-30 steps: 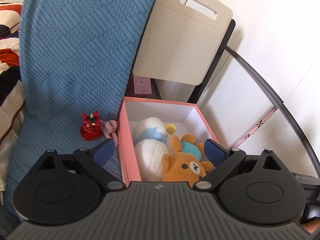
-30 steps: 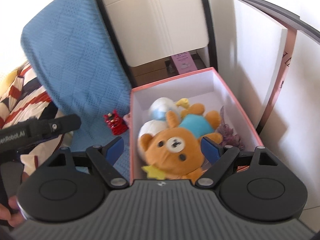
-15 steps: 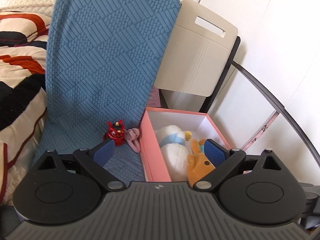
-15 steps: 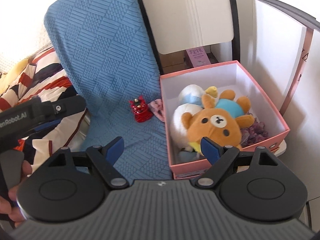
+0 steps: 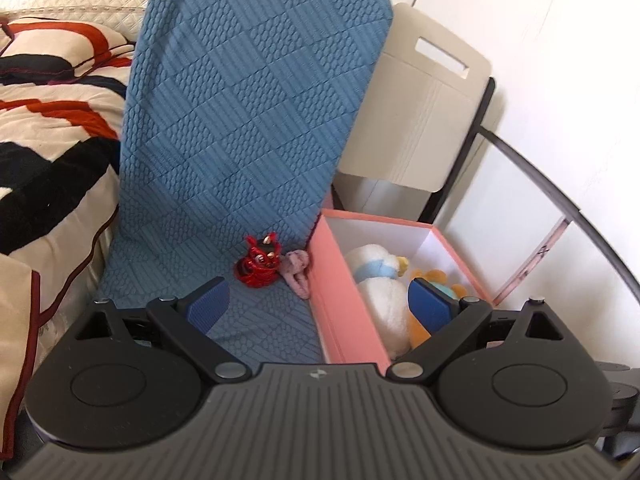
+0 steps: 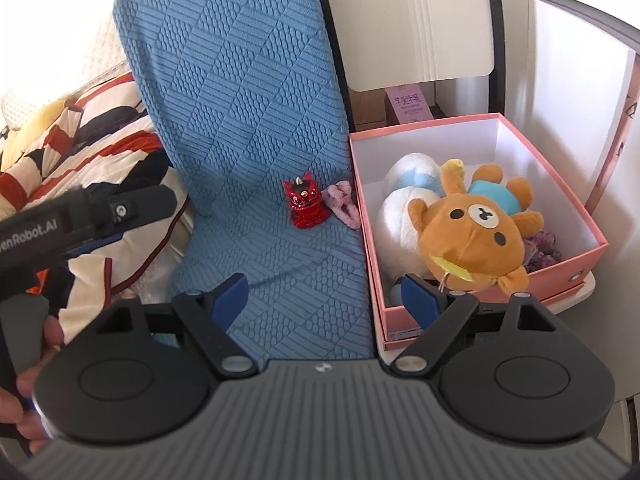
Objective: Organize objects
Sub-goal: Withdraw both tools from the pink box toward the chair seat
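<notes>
Both cams have pulled back and up vs 1 s ago: then the pink box filled both views and the grippers sat right over it; now the whole blue textured mat shows, with the box at its right edge. Read: a drop-off into the box looks finished and the rig is backing off to pick the next item.

Landmark = pink box. Largest first:
- Blue mat: directly left of box, draped up the backrest.
- Striped blanket: far left of box, beyond the mat.
- Beige folding chair: behind box.
- In box: bear plush on top, facing up; white plush w/ blue scarf under and left of it; purple bits in the right corner.
- Outside box, on mat, just left of its left wall: red lion toy, then pink scrunchie-like thing touching or nearly touching the wall. Judgement: these 2 are what's left.

Tongs: left gripper spread wide, nothing between pads. Right gripper same, released, empty. Left unit's body also shows at left edge of right cam.

Text: "enRobot.AI" on that body (start cut off). Pink card behind box has print, too small to read. Marks on the pink strip at far right, unreadable.
</notes>
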